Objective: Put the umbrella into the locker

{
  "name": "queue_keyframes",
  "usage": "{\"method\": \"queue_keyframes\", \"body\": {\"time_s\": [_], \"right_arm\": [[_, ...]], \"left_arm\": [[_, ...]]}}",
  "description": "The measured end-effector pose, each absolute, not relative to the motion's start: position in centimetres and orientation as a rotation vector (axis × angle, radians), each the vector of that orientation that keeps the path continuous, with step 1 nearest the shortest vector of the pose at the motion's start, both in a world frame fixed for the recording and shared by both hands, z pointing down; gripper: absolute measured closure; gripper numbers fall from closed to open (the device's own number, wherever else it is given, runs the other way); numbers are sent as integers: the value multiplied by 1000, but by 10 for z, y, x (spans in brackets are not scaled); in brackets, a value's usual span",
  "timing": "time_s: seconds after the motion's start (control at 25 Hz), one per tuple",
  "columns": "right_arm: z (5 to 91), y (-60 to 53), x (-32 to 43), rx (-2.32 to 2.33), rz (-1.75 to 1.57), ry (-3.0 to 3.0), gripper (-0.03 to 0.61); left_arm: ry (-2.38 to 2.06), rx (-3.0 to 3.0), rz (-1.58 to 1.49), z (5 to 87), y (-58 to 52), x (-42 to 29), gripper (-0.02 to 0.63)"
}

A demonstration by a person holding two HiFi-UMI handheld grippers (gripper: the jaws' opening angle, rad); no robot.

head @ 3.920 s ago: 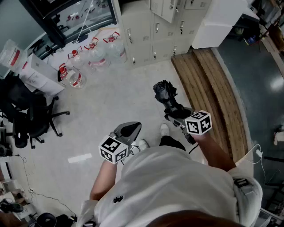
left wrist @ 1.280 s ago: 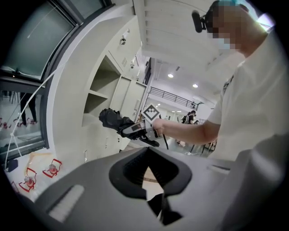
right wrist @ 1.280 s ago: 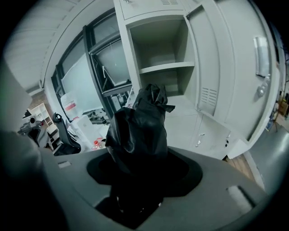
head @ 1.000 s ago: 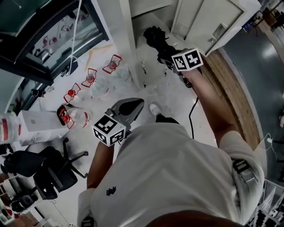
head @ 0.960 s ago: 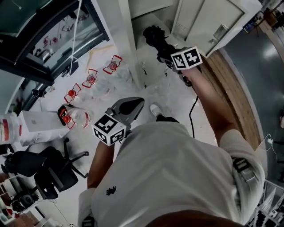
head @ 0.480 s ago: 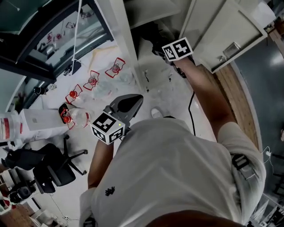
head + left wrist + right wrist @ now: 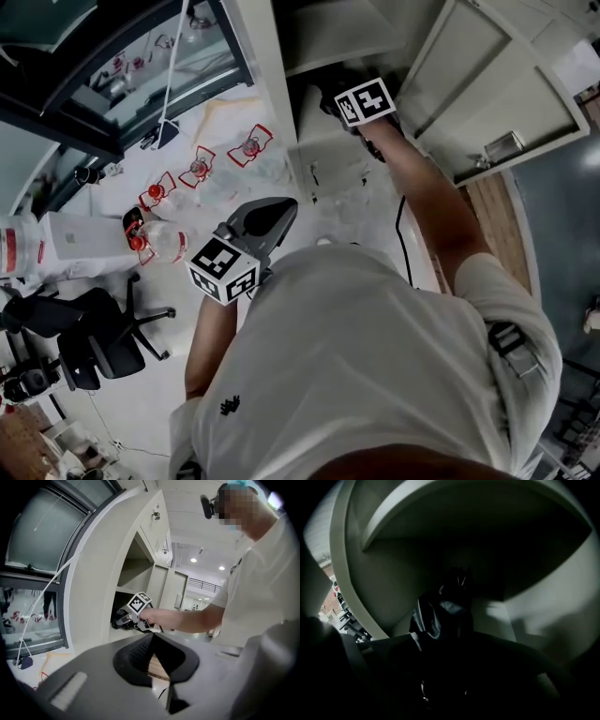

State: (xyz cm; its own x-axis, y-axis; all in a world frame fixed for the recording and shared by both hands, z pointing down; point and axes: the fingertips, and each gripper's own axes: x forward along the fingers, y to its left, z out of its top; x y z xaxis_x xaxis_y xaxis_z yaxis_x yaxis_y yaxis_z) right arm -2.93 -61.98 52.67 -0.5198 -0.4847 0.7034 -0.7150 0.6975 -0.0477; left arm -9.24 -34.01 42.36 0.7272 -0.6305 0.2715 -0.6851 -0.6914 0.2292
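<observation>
Head view: a person in a white shirt reaches the right claw (image 7: 125,619) into an open locker (image 7: 274,94) at 12 o'clock, its jaws clamped on a black folded umbrella (image 7: 440,616) whose crumpled canopy end sits inside the dark compartment; whether it touches the shelf cannot be told. Outside the locker, the left claw (image 7: 279,206) hangs near 10 o'clock, jaws together with nothing between them. At 2 o'clock the locker door (image 7: 487,94) stands swung wide, and red-capped water jugs (image 7: 159,246) sit on the floor at 9 o'clock.
</observation>
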Motion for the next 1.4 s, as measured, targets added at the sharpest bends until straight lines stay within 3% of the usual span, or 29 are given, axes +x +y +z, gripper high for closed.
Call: {"method": "queue_keyframes", "body": {"time_s": [0.8, 1.4], "right_arm": [[545, -647, -50, 875, 386, -2152, 310], [502, -616, -19, 1022, 322, -2214, 307]], "left_arm": [[-1109, 2576, 232, 426, -348, -103, 560], [-1001, 2641, 238, 431, -315, -105, 560]]}}
